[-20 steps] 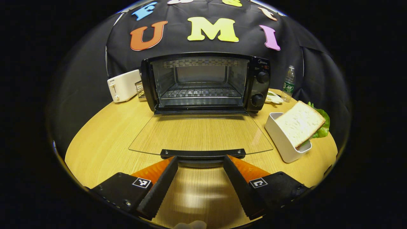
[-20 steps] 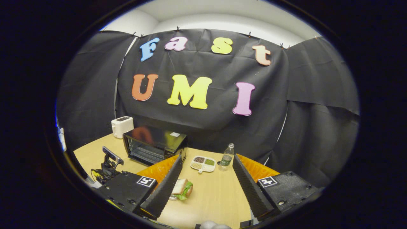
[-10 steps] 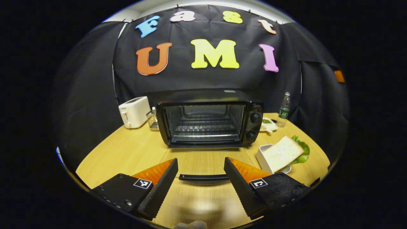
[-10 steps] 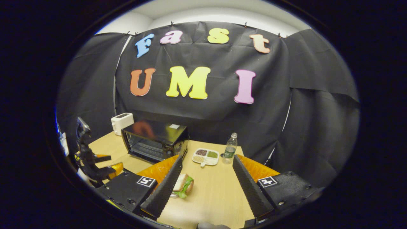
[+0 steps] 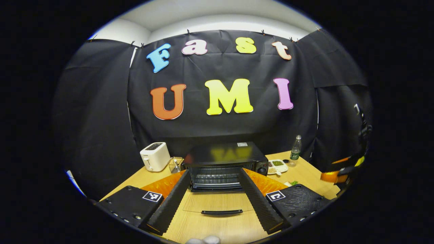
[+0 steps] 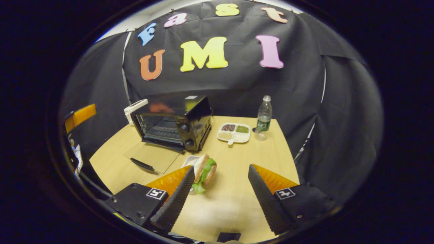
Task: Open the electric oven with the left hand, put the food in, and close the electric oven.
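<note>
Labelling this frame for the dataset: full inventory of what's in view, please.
oven: 1, black, table centre-left, glass door open flat
sandwich: 1, bread with lettuce, in white holder in front of oven
toaster: 1, white, left of oven
sectioned dish: 1, white, right of oven
bottle: 1, clear, beside dish
table: 1, light wood
left gripper: open, facing oven
right gripper: open, facing sandwich

Staged recording booth, not a real kitchen: black cloth pinned up as walls, white ceiling above. One wooden surface carries kitchen props: oven, toaster, bottle, snack tray.
</note>
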The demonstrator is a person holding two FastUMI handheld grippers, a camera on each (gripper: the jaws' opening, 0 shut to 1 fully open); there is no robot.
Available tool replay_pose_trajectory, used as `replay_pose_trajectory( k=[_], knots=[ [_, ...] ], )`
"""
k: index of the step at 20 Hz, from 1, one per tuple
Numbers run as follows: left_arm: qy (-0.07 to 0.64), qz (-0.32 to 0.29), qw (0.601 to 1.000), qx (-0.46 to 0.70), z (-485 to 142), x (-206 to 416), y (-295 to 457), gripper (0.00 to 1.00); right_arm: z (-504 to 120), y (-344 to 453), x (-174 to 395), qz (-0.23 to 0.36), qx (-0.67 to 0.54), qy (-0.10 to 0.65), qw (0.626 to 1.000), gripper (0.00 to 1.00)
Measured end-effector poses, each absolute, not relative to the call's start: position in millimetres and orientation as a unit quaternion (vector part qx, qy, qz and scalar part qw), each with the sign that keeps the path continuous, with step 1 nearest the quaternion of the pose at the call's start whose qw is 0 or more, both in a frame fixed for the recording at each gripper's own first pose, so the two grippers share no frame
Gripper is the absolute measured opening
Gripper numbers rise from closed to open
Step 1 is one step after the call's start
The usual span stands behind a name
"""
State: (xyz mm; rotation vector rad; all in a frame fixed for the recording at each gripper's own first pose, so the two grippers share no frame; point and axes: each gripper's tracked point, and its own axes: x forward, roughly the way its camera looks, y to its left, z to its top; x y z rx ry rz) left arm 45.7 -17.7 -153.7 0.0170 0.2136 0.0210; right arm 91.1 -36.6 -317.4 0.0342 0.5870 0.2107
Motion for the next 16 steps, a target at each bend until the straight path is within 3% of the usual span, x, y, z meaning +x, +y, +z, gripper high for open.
replay_pose_trajectory(
  k=[4, 5, 9, 10, 11, 16],
  knots=[
    [0.081, 0.028, 0.996, 0.001, -118, 42, -19, 0.95, -356, -18, 106, 0.143, 0.072, 0.338, 0.927, 0.86],
    [0.080, 0.031, 0.996, -0.001, -113, 42, -20, 0.95, -363, -13, 112, 0.150, 0.084, 0.348, 0.921, 0.96],
    [0.078, 0.052, 0.996, 0.000, -100, 40, -20, 0.95, -382, 6, 131, 0.183, 0.119, 0.378, 0.899, 0.96],
    [0.080, 0.057, 0.995, 0.001, -100, 40, -20, 0.95, -386, 10, 134, 0.191, 0.127, 0.386, 0.894, 0.84],
    [0.082, 0.061, 0.995, 0.003, -100, 40, -19, 0.89, -389, 13, 138, 0.197, 0.133, 0.392, 0.889, 0.84],
    [0.095, 0.083, 0.992, 0.013, -100, 41, -22, 0.89, -406, 26, 152, 0.228, 0.167, 0.428, 0.858, 0.78]
  ],
)
